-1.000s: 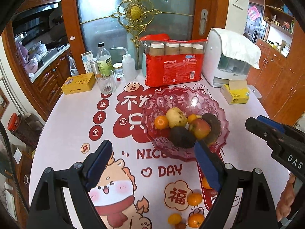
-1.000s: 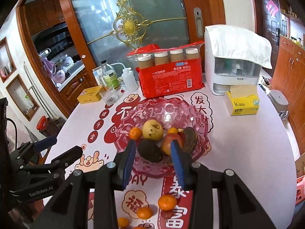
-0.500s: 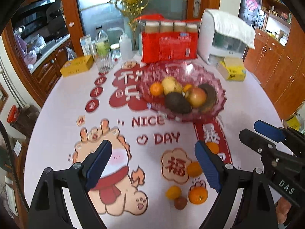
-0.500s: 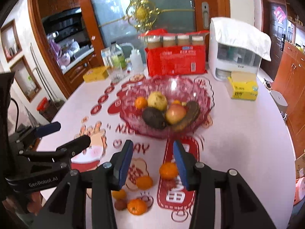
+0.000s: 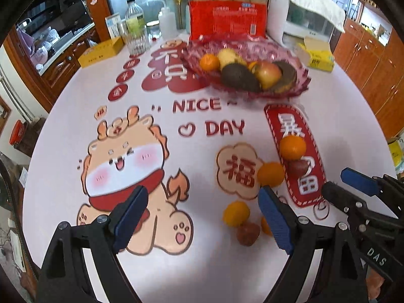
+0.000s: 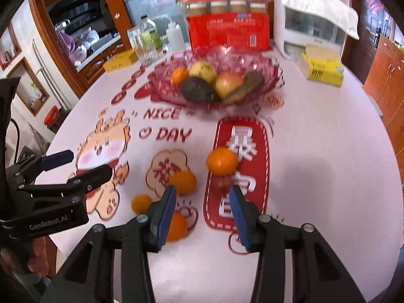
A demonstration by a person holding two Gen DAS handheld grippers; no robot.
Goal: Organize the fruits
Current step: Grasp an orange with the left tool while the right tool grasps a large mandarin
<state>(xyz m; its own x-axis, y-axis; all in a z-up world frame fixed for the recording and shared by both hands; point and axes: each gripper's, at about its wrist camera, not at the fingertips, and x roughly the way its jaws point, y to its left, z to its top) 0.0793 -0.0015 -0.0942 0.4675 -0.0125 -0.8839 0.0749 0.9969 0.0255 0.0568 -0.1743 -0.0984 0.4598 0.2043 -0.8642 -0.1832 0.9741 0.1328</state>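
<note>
Left gripper (image 5: 202,217) and right gripper (image 6: 200,213), both wide open and empty, above the table (image 6: 315,151). Loose oranges (image 6: 222,161) lie near them; the bowl (image 6: 267,75) holds fruit farther back.

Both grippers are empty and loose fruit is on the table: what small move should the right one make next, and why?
Probably ease the right gripper forward and down over the small dark red fruit just ahead of its open jaws. That fruit and the oranges beside it lie loose on the table, while the bowl already holds the other fruit.
</note>
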